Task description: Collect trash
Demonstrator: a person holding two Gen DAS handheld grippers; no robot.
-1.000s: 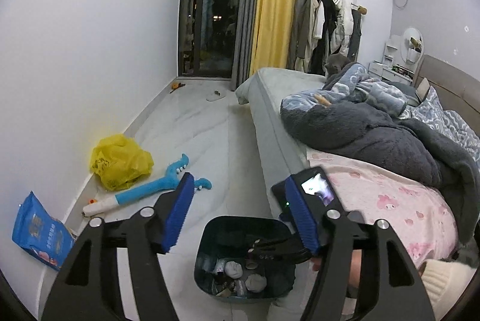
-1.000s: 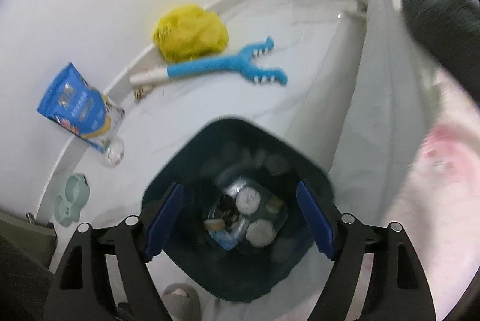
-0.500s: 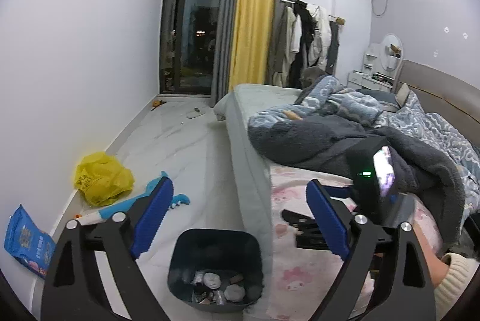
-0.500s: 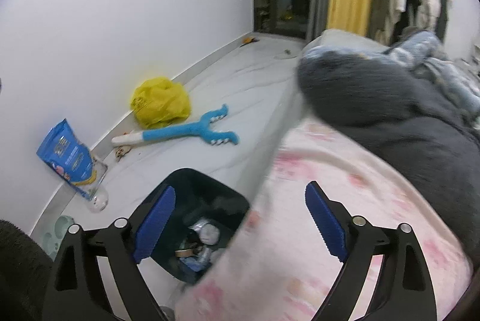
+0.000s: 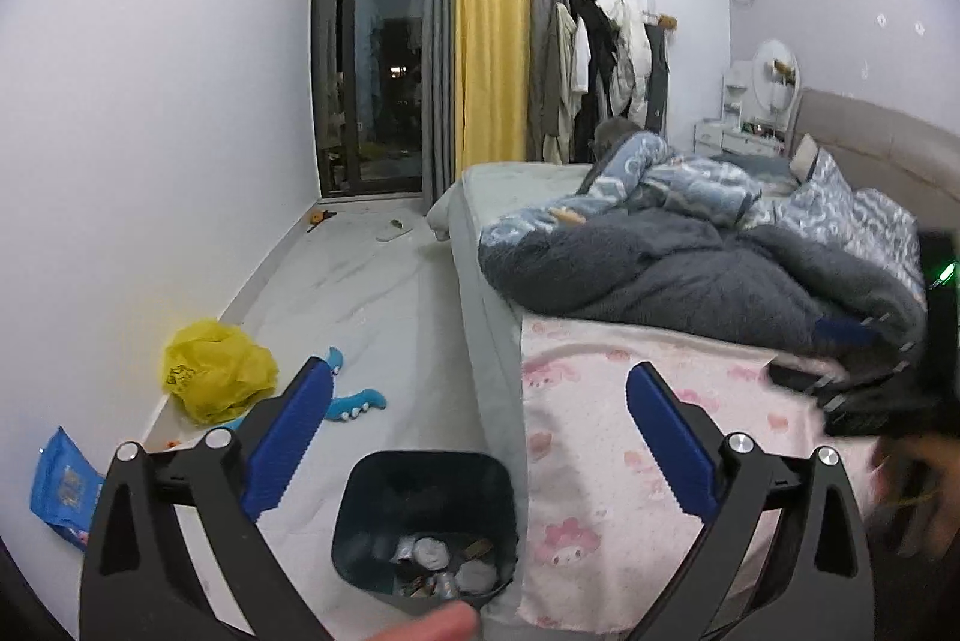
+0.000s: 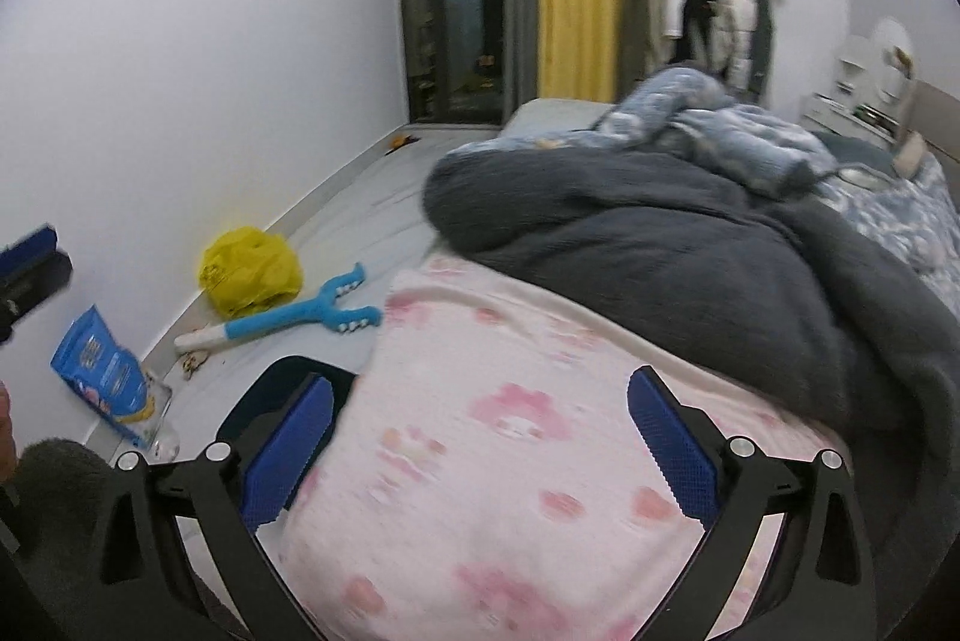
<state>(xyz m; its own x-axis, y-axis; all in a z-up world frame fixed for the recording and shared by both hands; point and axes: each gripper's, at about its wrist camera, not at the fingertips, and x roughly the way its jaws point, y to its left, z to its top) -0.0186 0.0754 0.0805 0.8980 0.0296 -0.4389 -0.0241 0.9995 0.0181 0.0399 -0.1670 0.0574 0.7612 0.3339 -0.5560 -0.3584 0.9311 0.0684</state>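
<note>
A dark bin (image 5: pixel 384 467) stands on the floor against the bed's side, with crumpled trash (image 5: pixel 429 551) in its bottom. My left gripper (image 5: pixel 480 383) hovers above it, jaws opening wide with nothing between them. My right gripper (image 6: pixel 480 389) is over the pink bed sheet (image 6: pixel 510 461), jaws also opening and empty; the bin's rim (image 6: pixel 282 364) shows behind its left finger. A yellow plastic bag (image 5: pixel 216 371) (image 6: pixel 252 269) and a blue snack packet (image 5: pixel 66 485) (image 6: pixel 102 371) lie on the floor by the wall.
A blue plush toy (image 6: pixel 288 320) lies on the pale floor between the wall and the bed. A grey blanket (image 6: pixel 660 269) is heaped on the bed. A clear glass (image 6: pixel 162 437) stands beside the packet. A slipper (image 5: pixel 393 230) lies near the balcony door.
The right gripper rose from directly over the bin and swung right over the bed. Both pairs of jaws spread wider. In the left view the bin has slid from centre to lower left.
</note>
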